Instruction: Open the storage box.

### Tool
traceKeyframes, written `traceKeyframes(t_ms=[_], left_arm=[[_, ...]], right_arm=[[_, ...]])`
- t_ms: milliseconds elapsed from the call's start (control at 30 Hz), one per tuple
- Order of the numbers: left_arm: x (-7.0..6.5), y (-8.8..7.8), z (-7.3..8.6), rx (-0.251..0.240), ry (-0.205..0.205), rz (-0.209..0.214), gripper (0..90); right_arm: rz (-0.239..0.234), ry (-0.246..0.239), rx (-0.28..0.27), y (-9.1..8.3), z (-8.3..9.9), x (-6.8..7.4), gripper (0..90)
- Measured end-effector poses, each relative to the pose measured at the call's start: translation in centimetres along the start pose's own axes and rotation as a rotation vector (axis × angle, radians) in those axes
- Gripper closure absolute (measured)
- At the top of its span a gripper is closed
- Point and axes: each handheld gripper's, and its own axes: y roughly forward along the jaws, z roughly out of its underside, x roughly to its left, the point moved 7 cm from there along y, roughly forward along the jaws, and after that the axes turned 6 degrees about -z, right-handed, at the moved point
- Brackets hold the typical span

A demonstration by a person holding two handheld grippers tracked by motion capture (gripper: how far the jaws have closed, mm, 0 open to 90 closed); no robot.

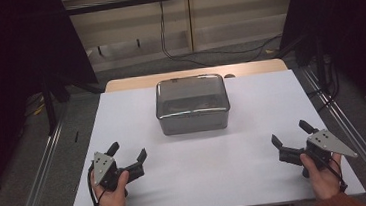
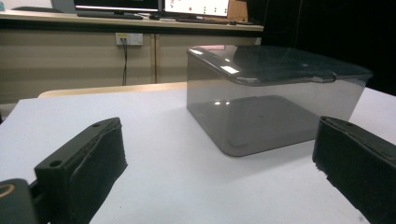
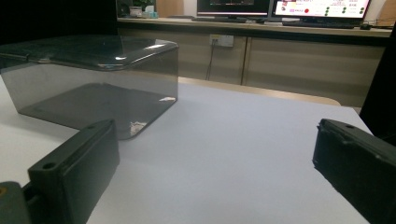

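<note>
A smoky transparent plastic box [image 1: 192, 103] with its lid on stands in the middle of the white table [image 1: 217, 175], toward the far side. My left gripper [image 1: 127, 152] rests near the front left of the table, jaws wide apart with nothing between them. It looks toward the box [image 2: 275, 95], which stands ahead and to the right. My right gripper [image 1: 290, 132] sits near the front right, also open and holding nothing. In the right gripper view the box [image 3: 93, 77] lies ahead on the left.
Past the table's far edge are a wooden strip [image 1: 196, 74], a cabinet wall with cables [image 1: 165, 34], and monitors [image 3: 280, 7] on a counter. Metal rails [image 1: 41, 165] run along both sides of the table. Dark curtains hang at left and right.
</note>
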Motion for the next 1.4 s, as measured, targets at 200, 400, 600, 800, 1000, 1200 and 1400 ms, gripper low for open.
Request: traceKeyframes(t_ms=[200,400,600,800,1000,1200,1400], left_arm=[[-0.1,0.1,-0.1,0.000,-0.006,-0.009,2.5],[-0.3,0.3,0.2,0.021,-0.006,-0.006,3.9],[-0.7,0.1,0.3,0.020,-0.001,0.016,4.0],[-0.6,0.1,0.5,0.027,-0.013,0.017,3.7],[-0.8,0.1,0.2,0.017,-0.005,0.025,3.7],[-0.9,0.1,0.3,0.020,-0.016,0.033,3.7],[-0.9,0.0,0.3,0.017,-0.012,0.032,3.7]], right_arm=[[-0.032,0.035,0.006,0.2,0.2,0.2,0.0],[-0.064,0.029,-0.003,0.6,0.2,0.8,0.1],[-0.095,0.013,-0.008,1.2,-0.1,1.8,0.4],[-0.135,0.030,-0.019,1.9,-0.6,2.8,0.0],[-0.175,0.042,-0.004,3.0,-0.6,4.1,0.0],[-0.226,0.015,0.002,4.1,-0.9,5.9,0.0],[-0.265,-0.022,0.024,5.5,-1.6,7.9,0.0]])
